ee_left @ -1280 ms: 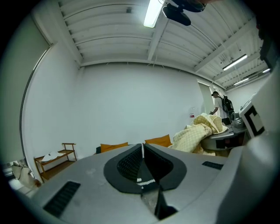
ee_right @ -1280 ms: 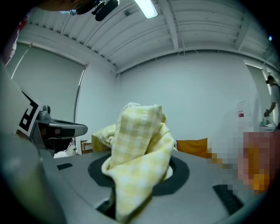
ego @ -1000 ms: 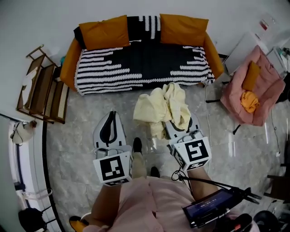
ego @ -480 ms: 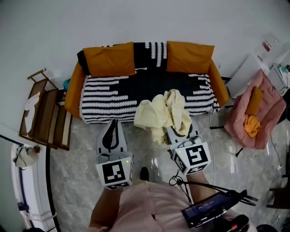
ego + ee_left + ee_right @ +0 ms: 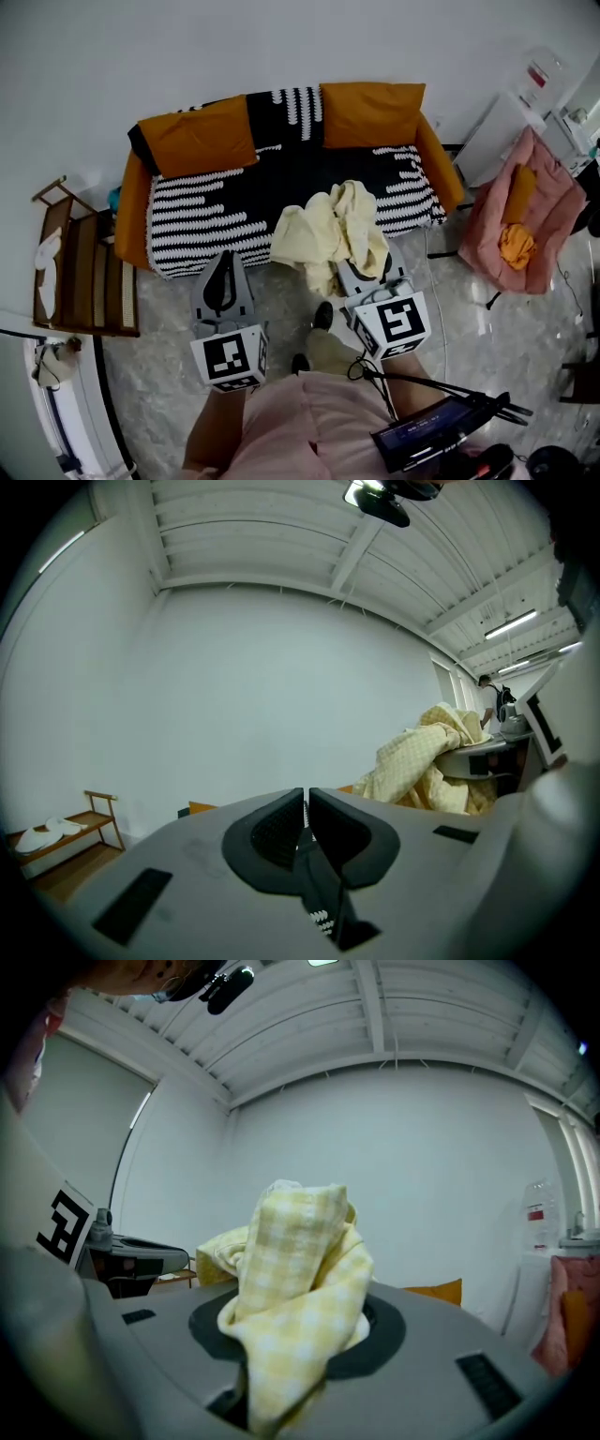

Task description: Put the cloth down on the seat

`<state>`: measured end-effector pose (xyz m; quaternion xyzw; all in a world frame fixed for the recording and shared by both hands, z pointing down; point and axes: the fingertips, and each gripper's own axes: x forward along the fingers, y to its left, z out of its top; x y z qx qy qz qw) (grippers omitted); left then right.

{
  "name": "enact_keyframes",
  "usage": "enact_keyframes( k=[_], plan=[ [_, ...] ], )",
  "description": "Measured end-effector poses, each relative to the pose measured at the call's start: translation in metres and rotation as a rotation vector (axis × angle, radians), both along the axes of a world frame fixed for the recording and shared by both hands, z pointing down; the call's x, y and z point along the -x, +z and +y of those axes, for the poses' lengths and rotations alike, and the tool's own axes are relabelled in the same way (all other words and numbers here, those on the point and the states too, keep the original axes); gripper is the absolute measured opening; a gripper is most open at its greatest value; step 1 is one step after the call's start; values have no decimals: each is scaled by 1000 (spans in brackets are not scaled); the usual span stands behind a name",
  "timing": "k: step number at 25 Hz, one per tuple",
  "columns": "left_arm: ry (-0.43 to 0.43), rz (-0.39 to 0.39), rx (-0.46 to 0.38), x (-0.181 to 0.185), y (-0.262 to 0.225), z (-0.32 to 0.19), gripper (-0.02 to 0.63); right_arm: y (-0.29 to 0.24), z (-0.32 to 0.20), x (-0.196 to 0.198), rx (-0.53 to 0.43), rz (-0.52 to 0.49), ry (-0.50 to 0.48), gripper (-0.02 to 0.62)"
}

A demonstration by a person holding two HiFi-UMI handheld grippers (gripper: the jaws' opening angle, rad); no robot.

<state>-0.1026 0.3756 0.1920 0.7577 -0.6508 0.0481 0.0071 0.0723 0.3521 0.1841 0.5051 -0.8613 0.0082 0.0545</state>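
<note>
**Cloth in your right gripper, seat just ahead of it**

Your right gripper (image 5: 361, 272) was clamped on a bunch of the yellow checked cloth (image 5: 295, 1269), which stood bundled above its jaws. In the head view the cloth showed against the front edge of the sofa seat (image 5: 309, 178), near the seat's middle. The seat lay forward of and below that gripper, its long axis running left to right across your path. Your left gripper (image 5: 307, 822) had its jaws pressed together on nothing, short of the seat's front edge.
</note>
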Motion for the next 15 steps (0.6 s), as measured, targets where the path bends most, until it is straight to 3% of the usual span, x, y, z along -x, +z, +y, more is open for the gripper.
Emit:
enact_keyframes(
  k=[15],
  plan=[
    [28, -94, 54, -45, 13, -175, 26, 21, -178, -42, 27, -30, 21, 163]
  ],
)
